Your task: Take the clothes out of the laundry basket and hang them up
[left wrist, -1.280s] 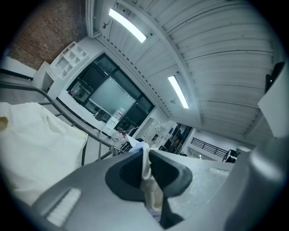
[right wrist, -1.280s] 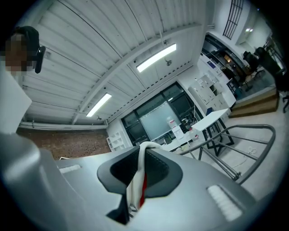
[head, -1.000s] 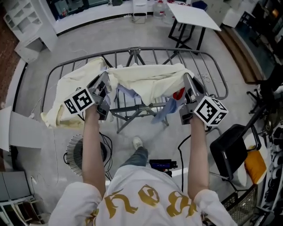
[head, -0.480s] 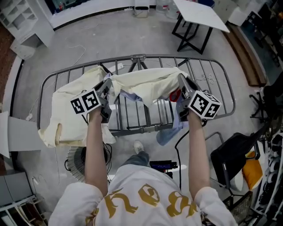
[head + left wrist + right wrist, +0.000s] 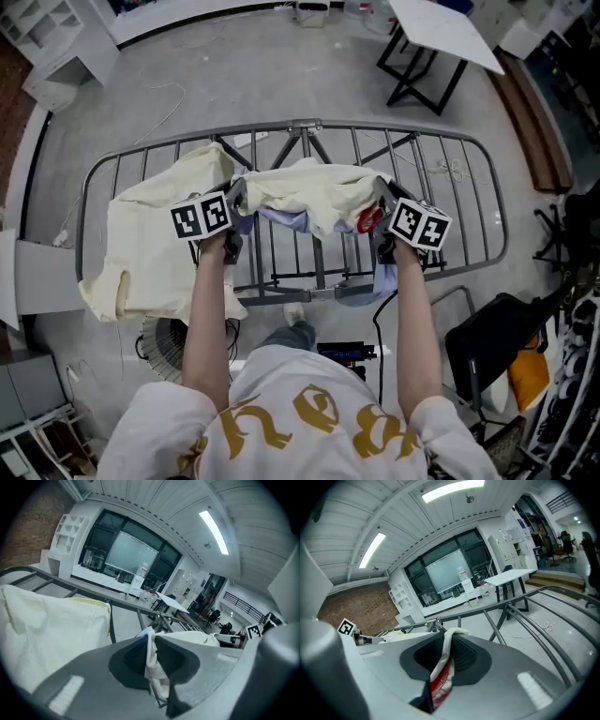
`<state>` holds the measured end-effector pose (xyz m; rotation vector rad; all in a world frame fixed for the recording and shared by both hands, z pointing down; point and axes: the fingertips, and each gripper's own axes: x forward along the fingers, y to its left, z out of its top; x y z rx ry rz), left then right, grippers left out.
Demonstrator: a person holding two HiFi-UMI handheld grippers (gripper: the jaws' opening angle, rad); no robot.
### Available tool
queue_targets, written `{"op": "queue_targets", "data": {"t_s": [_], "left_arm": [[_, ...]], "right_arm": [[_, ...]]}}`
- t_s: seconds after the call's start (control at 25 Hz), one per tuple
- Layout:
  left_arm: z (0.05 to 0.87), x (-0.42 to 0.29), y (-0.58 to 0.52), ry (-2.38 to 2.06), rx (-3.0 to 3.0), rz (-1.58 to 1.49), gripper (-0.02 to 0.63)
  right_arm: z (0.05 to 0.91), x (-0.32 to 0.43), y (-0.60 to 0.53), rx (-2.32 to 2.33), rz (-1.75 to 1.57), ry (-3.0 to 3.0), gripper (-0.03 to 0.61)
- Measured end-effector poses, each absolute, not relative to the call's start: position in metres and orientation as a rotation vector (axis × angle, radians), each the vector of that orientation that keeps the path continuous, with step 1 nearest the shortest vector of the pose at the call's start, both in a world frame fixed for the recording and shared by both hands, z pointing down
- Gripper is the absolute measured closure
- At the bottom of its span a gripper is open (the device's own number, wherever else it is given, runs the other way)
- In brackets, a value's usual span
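A cream garment [image 5: 314, 190] with a blue lining and a red patch is stretched between my two grippers above the grey drying rack [image 5: 441, 155]. My left gripper [image 5: 234, 202] is shut on its left edge; white cloth [image 5: 152, 660] sticks out between the jaws in the left gripper view. At the garment's right edge my right gripper [image 5: 382, 202] is also shut, with cream and red fabric [image 5: 443, 667] pinched in the right gripper view. The laundry basket is not in view.
Another cream garment [image 5: 150, 234] hangs over the rack's left side. A round fan [image 5: 164, 337] lies on the floor under it. A black chair [image 5: 492, 328] stands at the right, a white table [image 5: 441, 33] beyond the rack, white shelves [image 5: 56, 42] at the far left.
Both grippers have carried the cream garment forward and lower, out over the rack's bars. The grip on both edges has held.
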<state>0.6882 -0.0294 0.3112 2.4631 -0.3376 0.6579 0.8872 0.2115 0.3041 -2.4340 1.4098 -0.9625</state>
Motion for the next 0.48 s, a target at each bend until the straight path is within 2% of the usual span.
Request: {"op": "queue_targets", "data": {"t_s": [0.12,0.24,0.48], "left_arm": [[0.321,0.688,-0.028,-0.357,2.489,0.721,0.572],[0.329,0.689,-0.026,-0.384,2.529,0.789,0.503],[0.324,0.694,-0.032,-0.441,2.560,0.803,0.449]], "right_arm": [[0.318,0.885,0.211,-2.503,-0.998,1.425,0.499],[0.330,0.885,0.213,-2.640,-0.994,1.467,0.478],[0.332,0.881,0.214,-2.734,-0.947,1.501,0.438]]}}
